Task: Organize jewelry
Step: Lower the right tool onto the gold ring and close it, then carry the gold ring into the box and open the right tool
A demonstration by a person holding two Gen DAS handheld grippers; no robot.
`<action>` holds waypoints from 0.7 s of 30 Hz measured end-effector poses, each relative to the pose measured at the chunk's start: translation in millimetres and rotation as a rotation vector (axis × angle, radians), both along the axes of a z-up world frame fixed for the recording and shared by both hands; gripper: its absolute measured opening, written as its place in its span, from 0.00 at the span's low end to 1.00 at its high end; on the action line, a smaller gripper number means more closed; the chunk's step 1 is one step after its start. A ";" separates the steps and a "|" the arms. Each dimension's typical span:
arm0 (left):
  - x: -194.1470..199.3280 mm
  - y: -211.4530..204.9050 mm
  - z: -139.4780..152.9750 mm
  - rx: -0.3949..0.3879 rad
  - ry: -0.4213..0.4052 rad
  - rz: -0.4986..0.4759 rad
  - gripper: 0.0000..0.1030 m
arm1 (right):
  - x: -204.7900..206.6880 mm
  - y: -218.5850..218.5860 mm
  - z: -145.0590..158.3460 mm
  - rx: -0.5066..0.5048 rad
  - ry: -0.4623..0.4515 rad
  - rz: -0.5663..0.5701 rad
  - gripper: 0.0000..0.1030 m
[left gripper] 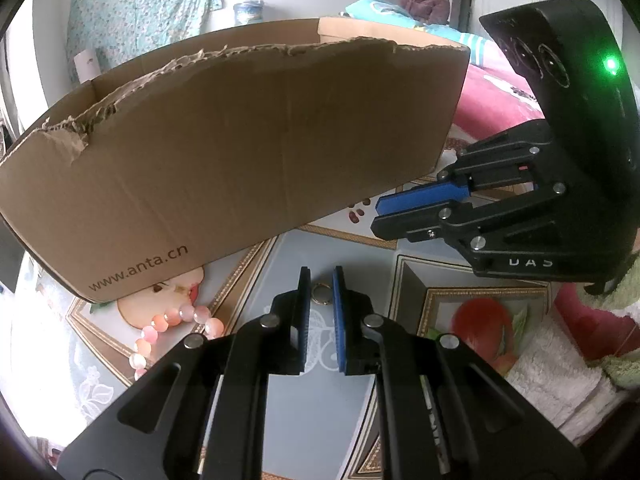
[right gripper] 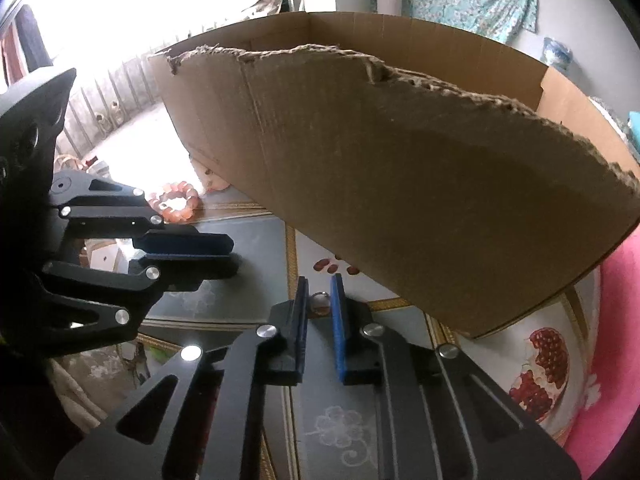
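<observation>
Your left gripper is clenched almost fully, and the narrow slot left between its pads is filled by a ring, which seems to touch both pads just behind the tips. Your right gripper is squeezed just as tight on a second ring, caught the same way near its fingertips. Seen from the side in each other's camera, both sets of fingers look pressed together and the rings themselves are hidden. Both grippers point down at the table, side by side but apart, with bare patterned cloth under and between them. Right ahead of you stands the box. Its near wall rises above both sets of tips, its top edge is ragged and torn, and its lower near edge sits just beyond the fingertips, so there is little room to go forward at this height. The open top shows only the far inner walls; you cannot see the box floor. A bracelet of pink beads lies on the table at the box's near corner, to the left of your left gripper. In the left view your own finger cuts off its lower end. A towel lies at the table's right side, below your right gripper. A person sits at the back of the room, well away from the table. Whether either ring also rests on the cloth is hard to make out.
</observation>
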State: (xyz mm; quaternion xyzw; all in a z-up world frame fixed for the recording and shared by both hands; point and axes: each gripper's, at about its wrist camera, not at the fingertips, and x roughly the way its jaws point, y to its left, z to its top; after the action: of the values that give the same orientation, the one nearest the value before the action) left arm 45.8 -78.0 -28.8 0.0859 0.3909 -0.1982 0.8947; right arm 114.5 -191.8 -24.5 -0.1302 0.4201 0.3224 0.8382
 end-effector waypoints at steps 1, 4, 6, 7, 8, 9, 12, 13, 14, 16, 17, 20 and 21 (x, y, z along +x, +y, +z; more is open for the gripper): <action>0.0 0.2 0.0 0.000 0.000 0.000 0.09 | 0.4 -0.2 -0.5 0.006 0.003 -0.007 0.11; 0.0 0.5 0.3 -0.003 0.002 0.001 0.09 | 1.7 -5.2 -0.5 0.034 0.017 -0.039 0.11; -0.1 0.4 0.4 -0.004 0.003 0.001 0.09 | 4.4 -9.7 -0.7 0.058 0.030 -0.067 0.11; 0.2 0.4 0.6 -0.005 0.002 0.001 0.09 | 5.0 -11.5 -0.7 0.069 0.036 -0.077 0.11; 0.2 0.5 0.7 -0.005 0.003 0.002 0.09 | 5.9 -12.7 -0.4 0.079 0.042 -0.086 0.11; 0.1 0.2 0.8 -0.007 0.003 0.004 0.09 | 6.4 -14.9 0.1 0.091 0.047 -0.098 0.11; 1.3 1.0 1.8 -0.021 0.011 0.013 0.09 | 5.5 -20.9 3.0 0.112 0.052 -0.117 0.11; 1.6 0.8 1.9 -0.025 0.013 0.015 0.09 | 4.4 -23.3 4.9 0.123 0.052 -0.125 0.11; 1.9 0.7 2.0 -0.028 0.014 0.016 0.09 | 3.4 -25.0 6.5 0.128 0.052 -0.129 0.11; 2.4 1.4 1.8 -0.037 0.016 0.019 0.09 | 0.6 -29.4 10.7 0.138 0.047 -0.140 0.11; 2.8 1.4 1.8 -0.040 0.017 0.020 0.09 | -1.0 -31.7 12.5 0.147 0.046 -0.145 0.11; 2.8 0.3 4.3 -0.052 0.009 0.023 0.09 | -4.7 -36.4 17.8 0.163 0.038 -0.161 0.11; 2.1 1.4 5.4 -0.053 0.004 0.023 0.09 | -5.3 -35.3 18.6 0.167 0.035 -0.165 0.11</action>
State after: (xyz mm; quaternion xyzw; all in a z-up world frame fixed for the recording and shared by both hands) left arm 47.8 -76.5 -23.4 0.0575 0.3883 -0.1984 0.8981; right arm 109.2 -227.1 -6.0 -0.0194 0.4155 0.2885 0.8624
